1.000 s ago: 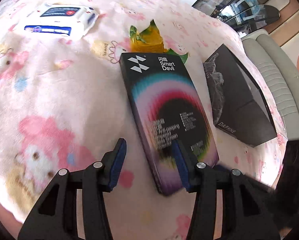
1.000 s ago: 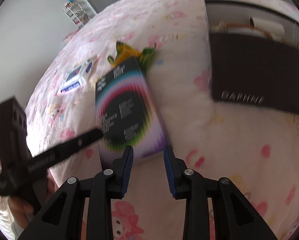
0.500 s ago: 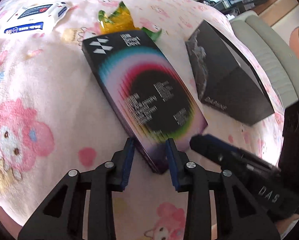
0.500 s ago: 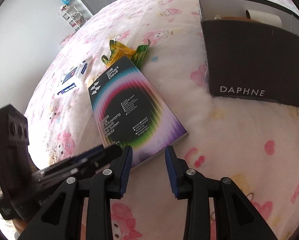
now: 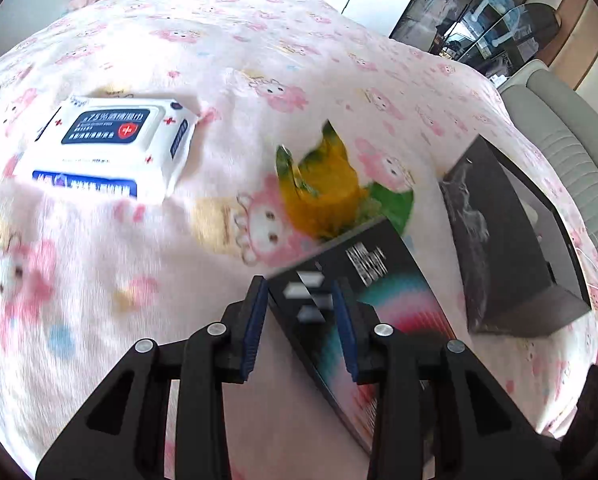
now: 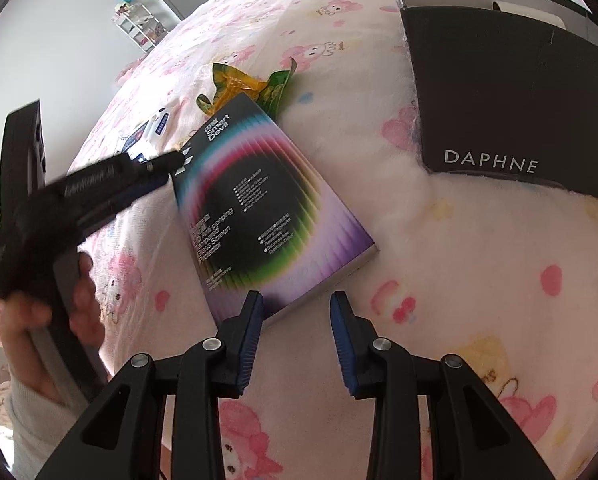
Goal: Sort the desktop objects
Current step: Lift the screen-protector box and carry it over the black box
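My left gripper (image 5: pixel 299 300) fingers straddle the top corner of the Smart Devil box (image 6: pixel 259 208); can't tell if clamped. Right gripper (image 6: pixel 297 316) gapes empty at its lower edge. DAPHNE box (image 6: pixel 511 96) sits near. Risk: corner-only grip lets it pivot and slip.

Open pink bedspread (image 5: pixel 99 280) lay wide between the wet-wipes pack (image 5: pixel 107 148) and the Smart Devil box (image 6: pixel 259 208), room enough for a gripper to pass. The yellow-green snack wrapper (image 5: pixel 327 188) crowded that box's far corner. To the right, the tall black DAPHNE box (image 6: pixel 511 92) walled off the bed's side, with a narrow strip of blanket between the two boxes.
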`<state>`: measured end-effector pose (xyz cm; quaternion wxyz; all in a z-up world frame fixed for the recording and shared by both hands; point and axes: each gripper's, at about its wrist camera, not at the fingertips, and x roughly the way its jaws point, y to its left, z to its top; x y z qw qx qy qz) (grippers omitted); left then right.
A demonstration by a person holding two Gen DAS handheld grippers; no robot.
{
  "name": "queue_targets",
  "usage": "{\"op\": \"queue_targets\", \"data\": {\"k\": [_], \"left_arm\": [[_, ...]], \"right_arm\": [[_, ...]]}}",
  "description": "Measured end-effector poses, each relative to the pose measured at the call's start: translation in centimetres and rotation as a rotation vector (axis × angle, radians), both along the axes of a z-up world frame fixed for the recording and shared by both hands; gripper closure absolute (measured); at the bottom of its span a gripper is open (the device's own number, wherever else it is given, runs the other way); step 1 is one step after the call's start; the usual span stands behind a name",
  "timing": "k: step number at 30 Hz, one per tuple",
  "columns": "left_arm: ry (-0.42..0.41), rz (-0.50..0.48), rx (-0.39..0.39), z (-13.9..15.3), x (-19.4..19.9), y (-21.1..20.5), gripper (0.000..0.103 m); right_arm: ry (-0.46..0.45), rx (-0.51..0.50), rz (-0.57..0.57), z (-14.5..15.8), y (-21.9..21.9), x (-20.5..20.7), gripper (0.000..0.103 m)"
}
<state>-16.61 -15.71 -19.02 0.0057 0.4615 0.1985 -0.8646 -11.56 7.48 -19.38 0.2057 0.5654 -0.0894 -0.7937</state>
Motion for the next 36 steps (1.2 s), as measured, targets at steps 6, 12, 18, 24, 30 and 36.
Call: {"op": "queue_targets", "data": {"k": [6,12,18,24,30,36], "left_arm": [[-0.008,-0.049,0.041,-1.7,-2.4,-0.5,0.058],[-0.033,-0.09,0.035,-1.3,-1.1,0.5,0.056],[-0.077,-0.147,0.097,-0.7,4.6,2.7,0.056],[-0.102,-0.167,0.153,-1.3,6.6,3.4,0.057],[-0.109,-0.152,0.146,-1.6,5.2,4.3,0.057],[-0.182,-0.228,0.207,-1.2,8.6,6.8,0.055]], "right_arm": [[-0.014,-0.014,-0.014,-0.5,0.2,-0.9,0.068],[0.024,0.004,-0.044,0.2,0.9,-1.0,0.065],[0.048,0.035,-0.111,0.8,3.0,-1.2,0.065],[0.02,0.027,-0.132,0.3,4.2,-1.3,0.065],[-0.009,0.02,-0.154,-0.2,5.4,-1.5,0.059],[0.033,0.046,-0.19,1.3,7.1,-1.1,0.058]]}}
